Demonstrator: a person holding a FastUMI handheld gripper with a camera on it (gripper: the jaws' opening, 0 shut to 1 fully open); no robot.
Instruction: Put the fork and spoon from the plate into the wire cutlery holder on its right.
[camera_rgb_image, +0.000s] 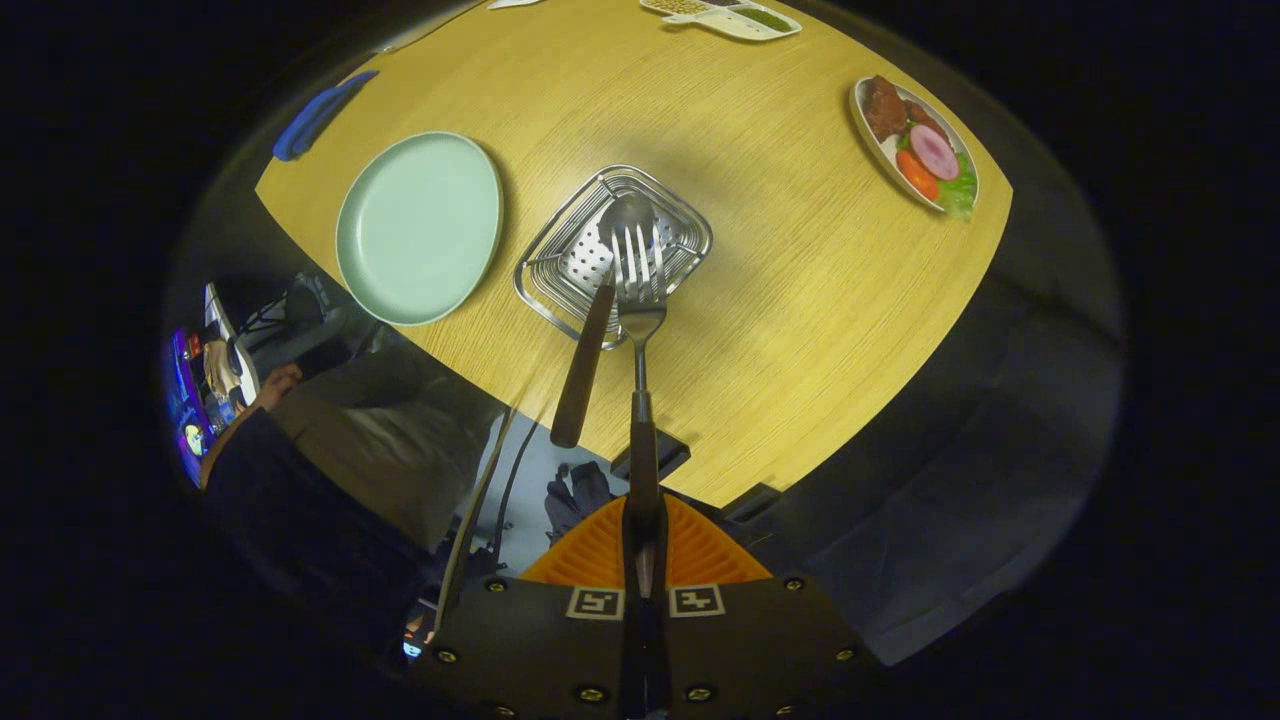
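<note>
light: bright, even overhead on surface (780, 300) | shadows: soft, faint | glare: slight on wire holder (560, 290) | edges: strong fisheye bending, dim | floor: perhaps blurred

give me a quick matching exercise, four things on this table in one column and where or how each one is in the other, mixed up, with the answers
Things:
1. fork
2. spoon
3. plate
4. wire cutlery holder

States:
A. bare, left of the holder
B. standing in the holder, handle leaning out
C. handle clamped between the gripper fingers, tines over the holder
D. on the table between the plate and the food dish

Pairs: 1-C, 2-B, 3-A, 4-D
</note>
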